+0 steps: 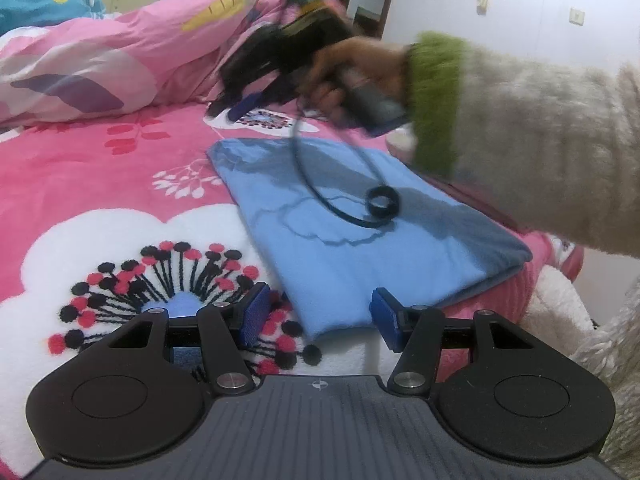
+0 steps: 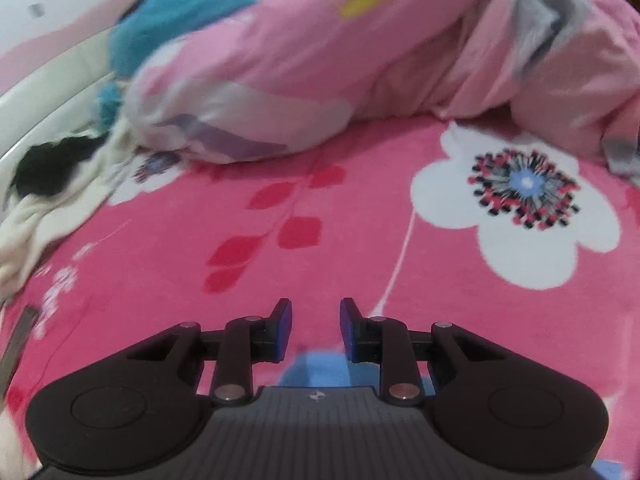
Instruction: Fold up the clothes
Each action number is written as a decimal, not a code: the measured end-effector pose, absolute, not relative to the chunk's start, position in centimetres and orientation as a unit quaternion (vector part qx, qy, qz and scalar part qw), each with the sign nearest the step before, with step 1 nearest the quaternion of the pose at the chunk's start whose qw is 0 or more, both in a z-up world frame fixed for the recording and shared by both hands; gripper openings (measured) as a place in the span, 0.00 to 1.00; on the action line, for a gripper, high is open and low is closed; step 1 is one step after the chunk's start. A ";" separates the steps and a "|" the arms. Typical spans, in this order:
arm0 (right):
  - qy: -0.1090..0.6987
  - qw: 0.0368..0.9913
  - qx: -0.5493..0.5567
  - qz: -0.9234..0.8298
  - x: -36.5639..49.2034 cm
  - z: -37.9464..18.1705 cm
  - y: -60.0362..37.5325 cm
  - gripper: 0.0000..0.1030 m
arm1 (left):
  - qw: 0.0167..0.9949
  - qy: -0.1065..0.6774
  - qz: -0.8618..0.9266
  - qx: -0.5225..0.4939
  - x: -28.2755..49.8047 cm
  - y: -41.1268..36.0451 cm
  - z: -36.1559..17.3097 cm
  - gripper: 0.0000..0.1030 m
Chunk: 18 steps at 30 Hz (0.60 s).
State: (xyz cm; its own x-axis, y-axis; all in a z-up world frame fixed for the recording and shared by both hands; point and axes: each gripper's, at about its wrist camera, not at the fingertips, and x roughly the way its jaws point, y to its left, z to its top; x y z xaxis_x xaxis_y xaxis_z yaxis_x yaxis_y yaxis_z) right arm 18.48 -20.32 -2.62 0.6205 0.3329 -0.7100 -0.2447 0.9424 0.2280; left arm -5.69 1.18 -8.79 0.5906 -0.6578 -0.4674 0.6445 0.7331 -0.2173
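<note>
item: blue garment, folded into a flat rectangle on the pink floral blanket, its near corner lying just ahead of and between the fingers of the left gripper. left gripper: jaws stand fairly wide, nothing pinched, pads clear of the cloth on either side of that corner. right gripper: held aloft beyond the garment in the left view, blurred in the person's hand; jaws narrow but parted, nothing between them; ahead of it only blanket and the heaped pink quilt, with a sliver of blue cloth beneath its body. a black cable with a coiled loop hangs from the right gripper over the garment's middle. risks, judged: the dangling cable could drag across the fold and rumple or shift it as the right hand travels; the left fingers, if closed here, may catch only the top layer at the corner and peel the fold open; the garment's far-right edge lies near the bed's edge and could slide off under a tug. off to the right gripper's left, a white cloth with a black patch lies crumpled, possibly another piece to fold. containers: none in view; no basket or bin appears in either view.
</note>
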 end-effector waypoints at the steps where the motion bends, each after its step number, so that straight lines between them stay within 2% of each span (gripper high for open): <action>1: 0.412 0.893 0.048 0.172 17.6 -2.1 -21.0 0.27 | 0.891 0.267 -0.366 -0.014 -5.7 1.2 -8.8 0.55; 5: 0.476 0.862 0.052 0.168 17.6 -3.9 -22.2 0.27 | 0.891 0.267 -0.367 -0.014 -5.7 1.3 -8.8 0.55; 9: 0.453 0.881 0.096 0.099 19.6 -6.6 -23.9 0.25 | 0.893 0.268 -0.362 -0.006 -5.8 1.0 -8.7 0.55; 12: 0.416 0.902 0.107 0.038 19.8 -5.7 -24.9 0.28 | 0.894 0.268 -0.359 -0.002 -5.9 0.8 -8.6 0.55; 16: 0.398 0.903 0.132 0.096 16.2 -2.4 -26.2 0.29 | 0.894 0.267 -0.359 -0.003 -5.8 0.7 -8.7 0.56; 18: 0.397 0.900 0.136 0.117 13.9 -1.3 -26.9 0.35 | 0.894 0.267 -0.360 -0.003 -5.8 0.7 -8.7 0.56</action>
